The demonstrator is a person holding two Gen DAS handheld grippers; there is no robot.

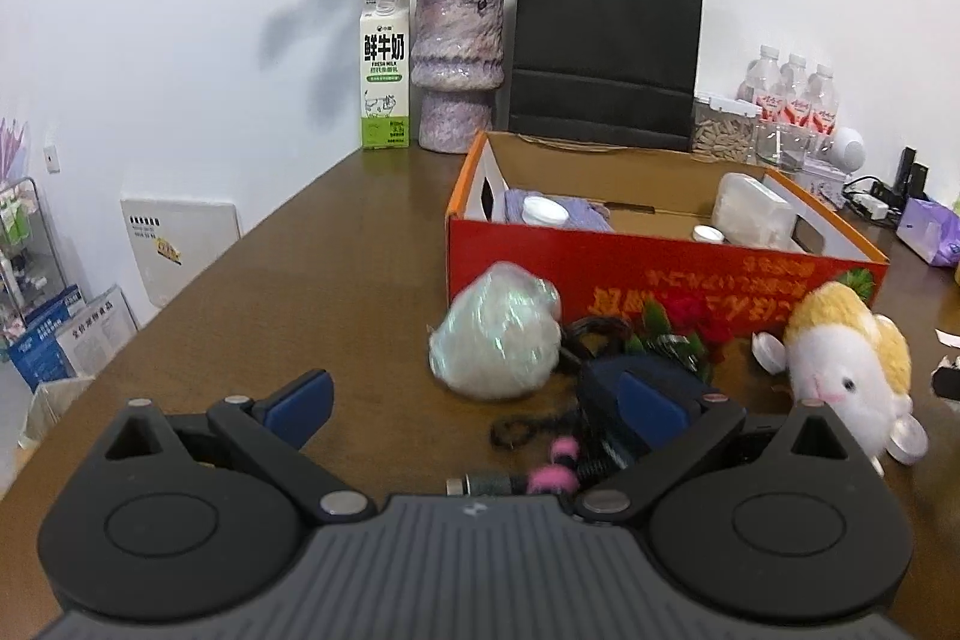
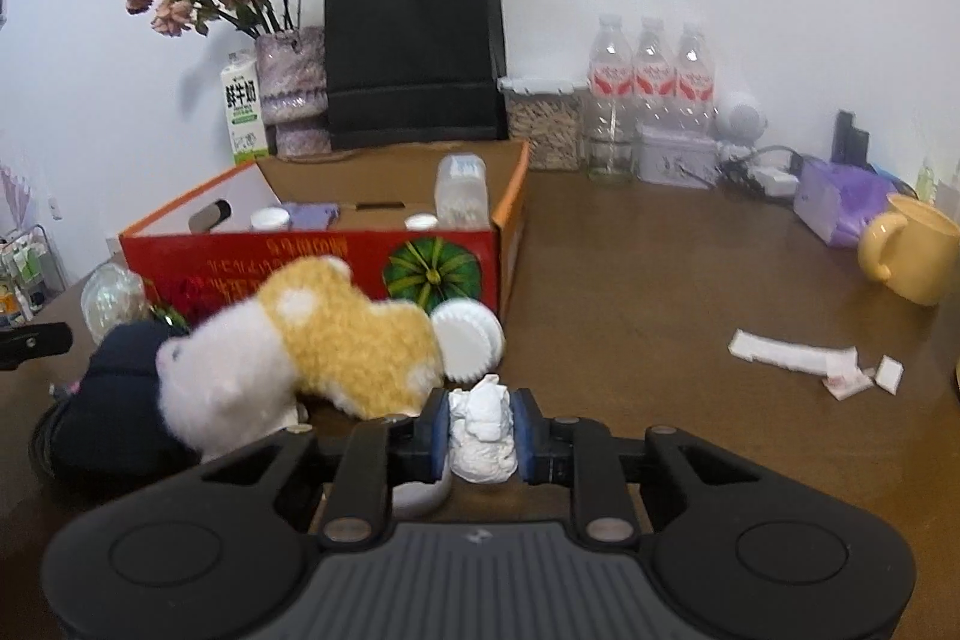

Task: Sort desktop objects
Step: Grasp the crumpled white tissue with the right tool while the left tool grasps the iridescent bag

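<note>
A red cardboard box [image 1: 660, 274] stands open on the brown table, with white-capped jars, a purple cloth and a clear container inside; it also shows in the right wrist view [image 2: 312, 259]. In front of it lie a plastic-wrapped pale ball [image 1: 498, 334], a dark blue item [image 1: 642, 388] with black cord, and a white and yellow plush toy [image 1: 846, 358] [image 2: 312, 346]. My left gripper [image 1: 474, 400] is open and empty, low over the table near the ball. My right gripper [image 2: 480, 430] is shut on a crumpled white paper wad [image 2: 483, 430], beside the plush.
A milk carton [image 1: 385, 70], a vase of dried roses [image 1: 459, 64], a black paper bag [image 1: 606, 40] and water bottles [image 2: 651, 76] line the back wall. A yellow mug [image 2: 912, 256], purple tissue pack [image 2: 840, 202] and paper scraps [image 2: 804, 358] lie at right. A white ridged lid [image 2: 468, 334] leans by the box.
</note>
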